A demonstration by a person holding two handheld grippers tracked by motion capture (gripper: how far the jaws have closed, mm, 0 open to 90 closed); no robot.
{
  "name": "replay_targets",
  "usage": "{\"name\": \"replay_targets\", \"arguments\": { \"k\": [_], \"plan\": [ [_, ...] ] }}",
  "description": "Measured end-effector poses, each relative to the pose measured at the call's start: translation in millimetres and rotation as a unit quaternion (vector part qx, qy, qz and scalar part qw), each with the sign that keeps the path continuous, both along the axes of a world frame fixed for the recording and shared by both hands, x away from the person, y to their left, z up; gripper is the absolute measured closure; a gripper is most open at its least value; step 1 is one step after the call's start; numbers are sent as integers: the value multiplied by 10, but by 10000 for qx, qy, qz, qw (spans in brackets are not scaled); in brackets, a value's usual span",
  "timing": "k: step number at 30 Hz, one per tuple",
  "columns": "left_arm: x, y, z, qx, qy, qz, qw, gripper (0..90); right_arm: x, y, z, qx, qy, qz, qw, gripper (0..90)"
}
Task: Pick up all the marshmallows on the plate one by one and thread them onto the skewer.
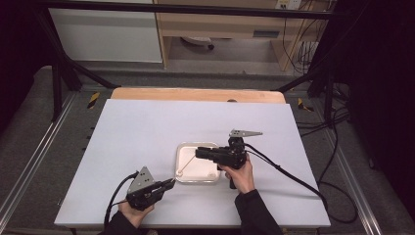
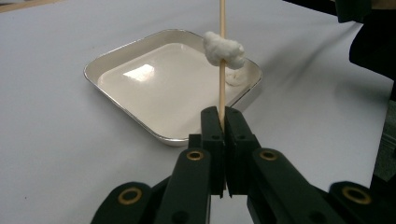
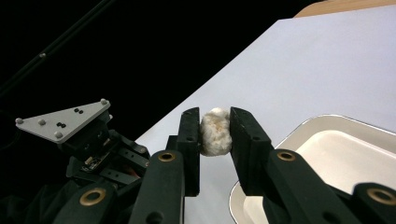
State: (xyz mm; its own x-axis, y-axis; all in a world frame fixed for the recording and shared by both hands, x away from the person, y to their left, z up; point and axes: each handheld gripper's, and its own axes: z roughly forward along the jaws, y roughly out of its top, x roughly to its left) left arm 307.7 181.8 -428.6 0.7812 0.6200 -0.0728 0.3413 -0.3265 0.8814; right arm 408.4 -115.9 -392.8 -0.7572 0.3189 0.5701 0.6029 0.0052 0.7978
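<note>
A thin wooden skewer (image 2: 222, 88) stands up out of my left gripper (image 2: 223, 119), whose jaws are shut on its lower end. A white fluffy lump (image 2: 224, 49) is stuck on the skewer partway up. Behind it lies a shallow white tray (image 2: 93, 70) with another white lump (image 2: 236, 77) near its far corner. From above, my left gripper (image 1: 171, 182) sits at the tray's (image 1: 182, 179) near left corner, and the skewer (image 1: 188, 160) slants over the tray. My right gripper (image 1: 197, 152) reaches in over the tray from the right. Its jaws (image 3: 215, 126) are shut on a white lump (image 3: 215, 132).
The tray rests on a white sheet (image 1: 147, 127) covering a wooden table (image 1: 195, 94). The right gripper's cable (image 1: 293, 178) trails off the table's right side. Black frame posts (image 1: 56, 83) stand at the back corners. The left gripper's grey plate (image 3: 60, 121) shows beside the right jaws.
</note>
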Motion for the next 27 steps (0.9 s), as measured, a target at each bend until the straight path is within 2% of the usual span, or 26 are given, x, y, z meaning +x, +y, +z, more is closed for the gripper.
{"name": "replay_targets", "arguments": {
  "k": [16,27],
  "plan": [
    [-4,-19,-18,-47,38,69,10000,883,-60,62,-76,123,-11,-46,9999,766],
    [-4,-31,-28,-41,57,89,9999,884,-91,101,-129,122,-20,-88,9999,769]
  ]
}}
